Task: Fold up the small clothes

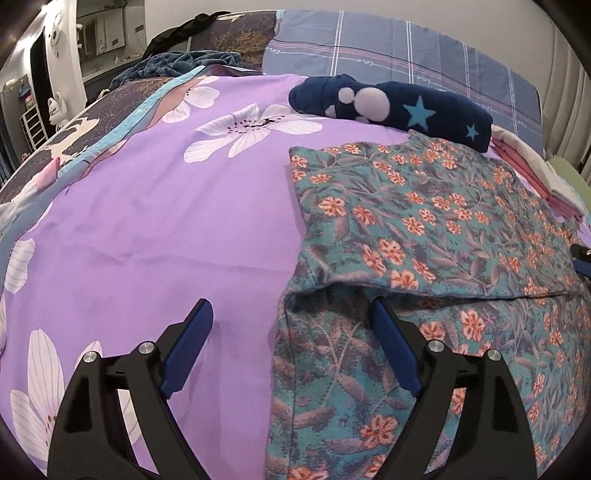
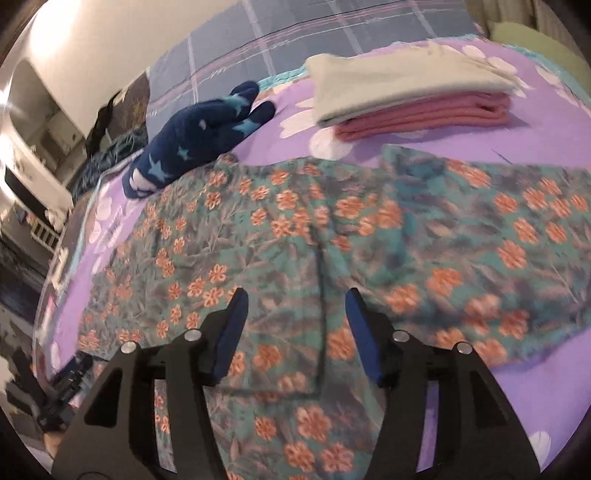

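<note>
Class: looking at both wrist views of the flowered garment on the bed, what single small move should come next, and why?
Probably lower the left tool onto the flowered garment at its near left edge and close. Both tools, the right tool too, stand open and hold nothing, and the garment is only partly folded.

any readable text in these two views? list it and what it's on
"love": repeated in script along the pale stripes of the blue plaid sheet, appearing upside down in the left wrist view.
The same sheet in the right wrist view: lettering too blurred to read.
Nothing else carries text.
</note>
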A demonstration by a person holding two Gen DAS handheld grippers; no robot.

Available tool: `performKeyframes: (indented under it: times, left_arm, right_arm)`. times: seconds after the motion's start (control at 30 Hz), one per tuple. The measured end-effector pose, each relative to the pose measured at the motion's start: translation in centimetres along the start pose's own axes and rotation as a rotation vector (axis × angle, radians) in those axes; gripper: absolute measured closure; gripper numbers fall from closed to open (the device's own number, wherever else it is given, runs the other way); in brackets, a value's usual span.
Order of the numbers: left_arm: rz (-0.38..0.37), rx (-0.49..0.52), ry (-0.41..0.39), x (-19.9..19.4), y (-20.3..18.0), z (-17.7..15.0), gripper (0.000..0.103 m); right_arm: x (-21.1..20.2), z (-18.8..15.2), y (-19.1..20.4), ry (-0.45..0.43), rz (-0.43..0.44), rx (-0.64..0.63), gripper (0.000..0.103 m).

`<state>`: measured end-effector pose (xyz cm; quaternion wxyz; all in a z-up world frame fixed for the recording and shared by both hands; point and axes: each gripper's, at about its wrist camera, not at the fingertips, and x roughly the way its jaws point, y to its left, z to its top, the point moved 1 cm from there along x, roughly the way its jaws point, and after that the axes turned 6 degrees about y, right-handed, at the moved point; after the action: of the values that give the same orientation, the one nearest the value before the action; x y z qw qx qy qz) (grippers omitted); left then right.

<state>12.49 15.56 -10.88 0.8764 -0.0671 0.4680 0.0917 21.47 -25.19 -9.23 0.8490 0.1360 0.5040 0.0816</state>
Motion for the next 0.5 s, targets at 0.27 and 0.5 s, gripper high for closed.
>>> performKeyframes:
  times: [0.27,0.5]
  left_arm:
    - [-0.200,-0.008,-0.134,-3.6,1.6,2.0,0.040]
    - [-0.288,-0.060,0.036,3.8,2.4,8.7,0.032]
  right_arm:
    - [0.0,-0.1,2.5,-0.070,-0.076,-0.125,0.095]
    - [1.4,-1.2,2.2,-0.026,-0.118,-0.142,0.074]
